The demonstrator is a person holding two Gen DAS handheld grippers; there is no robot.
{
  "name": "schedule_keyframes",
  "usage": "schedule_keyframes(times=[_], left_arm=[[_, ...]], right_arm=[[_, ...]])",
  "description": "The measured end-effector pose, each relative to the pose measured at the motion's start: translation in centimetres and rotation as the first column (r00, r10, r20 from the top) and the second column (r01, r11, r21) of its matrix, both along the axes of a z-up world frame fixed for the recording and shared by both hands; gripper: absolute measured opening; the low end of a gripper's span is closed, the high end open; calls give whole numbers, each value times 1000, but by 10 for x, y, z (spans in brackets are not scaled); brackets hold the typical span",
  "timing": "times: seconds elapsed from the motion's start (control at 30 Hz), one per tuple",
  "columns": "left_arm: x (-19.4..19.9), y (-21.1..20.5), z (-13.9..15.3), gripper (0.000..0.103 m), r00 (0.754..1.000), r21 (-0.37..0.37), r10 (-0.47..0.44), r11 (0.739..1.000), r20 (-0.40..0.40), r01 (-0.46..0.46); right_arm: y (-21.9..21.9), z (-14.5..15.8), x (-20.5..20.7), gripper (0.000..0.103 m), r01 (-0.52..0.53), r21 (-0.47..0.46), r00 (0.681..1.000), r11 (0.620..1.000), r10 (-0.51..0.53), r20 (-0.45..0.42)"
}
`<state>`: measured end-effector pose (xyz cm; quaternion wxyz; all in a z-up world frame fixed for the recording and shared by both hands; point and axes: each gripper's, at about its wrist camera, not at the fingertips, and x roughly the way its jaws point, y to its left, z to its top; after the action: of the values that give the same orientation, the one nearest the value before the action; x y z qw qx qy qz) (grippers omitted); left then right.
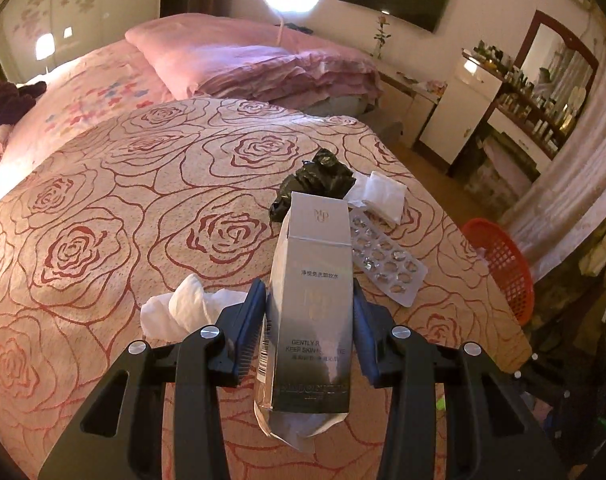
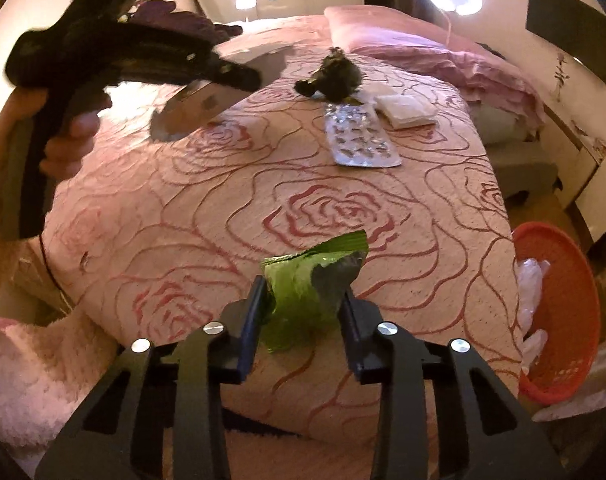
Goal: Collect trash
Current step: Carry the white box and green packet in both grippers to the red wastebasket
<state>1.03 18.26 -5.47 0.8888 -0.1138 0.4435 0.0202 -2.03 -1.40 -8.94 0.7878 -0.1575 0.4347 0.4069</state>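
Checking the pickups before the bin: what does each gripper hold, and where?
Left gripper clamps the silver carton across its lower half. Right gripper grips the green wrapper by its lower sides.

Bed (image 1: 143, 200) carries the lot. Carton (image 1: 311, 320) upright between the left hand-held gripper (image 1: 309, 312) pads, above the cover. Crumpled tissue (image 1: 183, 308) just left of it on the bed. Behind the carton: blister sheet (image 1: 387, 260), then folded pad (image 1: 383, 192) and bunched bag (image 1: 315, 184). Basket (image 1: 499, 268) off the bed's right edge. Wrapper (image 2: 311, 288) between the right hand-held gripper (image 2: 303, 300) pads.
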Motion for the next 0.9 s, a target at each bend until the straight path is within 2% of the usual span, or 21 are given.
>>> schedule_keyframes(times=[0.1,0.27,0.63,0.9], left_arm=[[-2,2,-1,39,1000,-2,4,1000,0,-4],[-4,-1,-2,39,1000,-6,0,1000,-5,0],[2,-24,6,39,999,-15,-43,999,25,43],[19,-50,23,39,993,1,-101,995,62,101]], right_arm=[[2,2,9,32,22,3,1000,1000,-22,1],[2,1,34,32,118,-25,993,993,-118,-13],[-11,26,67,32,227,59,974,972,-227,-17],[-30,41,83,32,299,104,954,948,-300,-15]])
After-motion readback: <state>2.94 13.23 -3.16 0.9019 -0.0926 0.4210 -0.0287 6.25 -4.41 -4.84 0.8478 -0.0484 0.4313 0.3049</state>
